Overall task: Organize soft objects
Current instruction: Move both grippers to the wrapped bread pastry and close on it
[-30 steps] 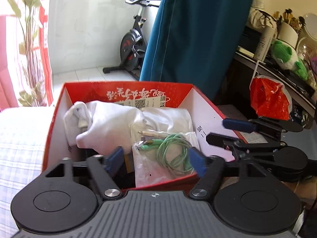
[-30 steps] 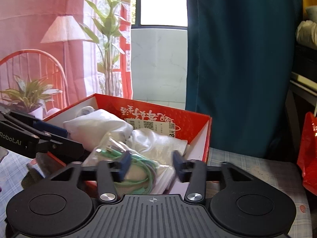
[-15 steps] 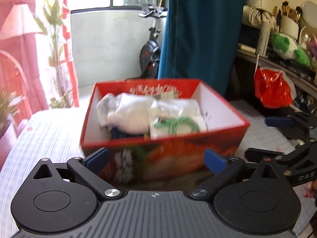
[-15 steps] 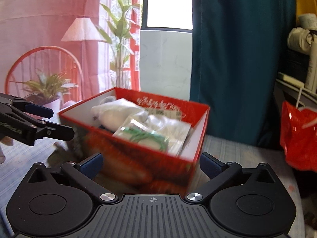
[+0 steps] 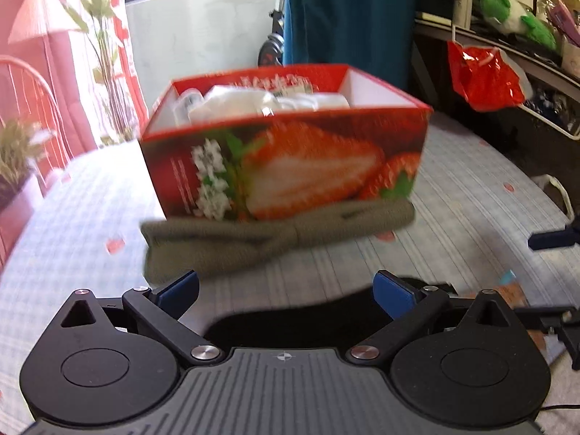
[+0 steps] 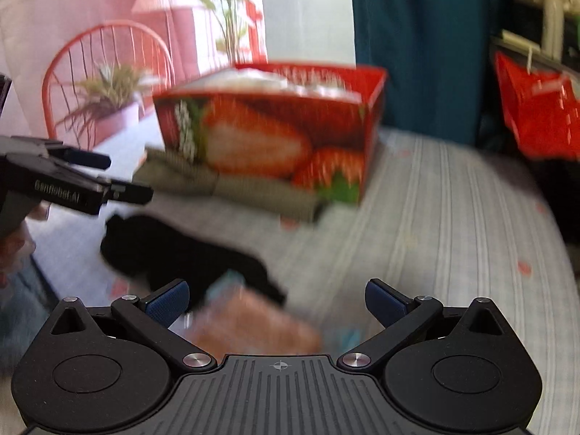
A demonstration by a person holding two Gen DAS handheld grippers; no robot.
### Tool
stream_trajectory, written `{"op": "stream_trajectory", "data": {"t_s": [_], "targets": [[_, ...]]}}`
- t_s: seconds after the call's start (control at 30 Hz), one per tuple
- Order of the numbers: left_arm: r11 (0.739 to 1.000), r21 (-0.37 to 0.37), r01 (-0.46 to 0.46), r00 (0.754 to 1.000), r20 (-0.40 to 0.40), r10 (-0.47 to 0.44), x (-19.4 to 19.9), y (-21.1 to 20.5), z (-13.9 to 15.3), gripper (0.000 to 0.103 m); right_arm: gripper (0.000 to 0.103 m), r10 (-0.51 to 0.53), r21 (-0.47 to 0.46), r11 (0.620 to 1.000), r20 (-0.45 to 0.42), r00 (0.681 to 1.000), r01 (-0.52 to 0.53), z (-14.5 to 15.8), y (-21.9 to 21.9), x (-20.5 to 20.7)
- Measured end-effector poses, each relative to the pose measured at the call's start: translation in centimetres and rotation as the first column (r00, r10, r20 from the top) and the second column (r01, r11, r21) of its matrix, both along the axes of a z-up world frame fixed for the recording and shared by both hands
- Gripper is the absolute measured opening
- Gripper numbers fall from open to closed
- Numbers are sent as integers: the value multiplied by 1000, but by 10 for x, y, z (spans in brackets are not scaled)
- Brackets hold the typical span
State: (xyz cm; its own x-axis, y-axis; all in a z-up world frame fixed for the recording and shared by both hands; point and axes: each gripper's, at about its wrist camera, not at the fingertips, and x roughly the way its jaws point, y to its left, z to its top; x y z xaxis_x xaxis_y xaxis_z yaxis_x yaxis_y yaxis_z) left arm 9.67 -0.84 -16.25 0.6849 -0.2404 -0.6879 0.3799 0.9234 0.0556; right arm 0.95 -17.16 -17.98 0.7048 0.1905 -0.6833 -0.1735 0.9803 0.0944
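1. The strawberry-printed box (image 5: 290, 159) sits on the checked desk (image 5: 489, 195) with white soft things (image 5: 253, 103) already piled inside it, so I'd judge part of the sorting done.
2. A grey-green knitted piece (image 5: 232, 243) lies on the desk, touching the box's front lower edge, not yet put away.
3. A black cloth (image 6: 174, 250) lies nearer, just in front of both tools; beside it is an orange-brown flat thing (image 6: 253, 326), too blurred to name, possibly a packet.
4. The left tool (image 5: 286, 290) has its jaws wide apart, nothing between them, hovering over the near edge of the black cloth.
5. The right tool (image 6: 277, 299) is likewise spread wide and empty, above the orange-brown thing.
6. Left to do, as I read it: the knitted piece and the black cloth.
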Motion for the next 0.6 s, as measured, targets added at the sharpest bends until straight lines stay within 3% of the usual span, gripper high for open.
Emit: {"op": "stream_trajectory", "data": {"t_s": [0.23,0.33,0.6], "targets": [[996,-68,58,994,-93,-64,-15,-3,-18,103,102,49,8,999,-113,992,-49,-21,1,-30],[992,-109,62,986,-148,-77,-12,-4,-21,103,93,60,16,998,-143,988,-59,-28,4,-29],[984,-149,95,978,-172,-120,-13,-7,-24,101,86,117,11,993,-117,986,-116,-31,21,0]]}}
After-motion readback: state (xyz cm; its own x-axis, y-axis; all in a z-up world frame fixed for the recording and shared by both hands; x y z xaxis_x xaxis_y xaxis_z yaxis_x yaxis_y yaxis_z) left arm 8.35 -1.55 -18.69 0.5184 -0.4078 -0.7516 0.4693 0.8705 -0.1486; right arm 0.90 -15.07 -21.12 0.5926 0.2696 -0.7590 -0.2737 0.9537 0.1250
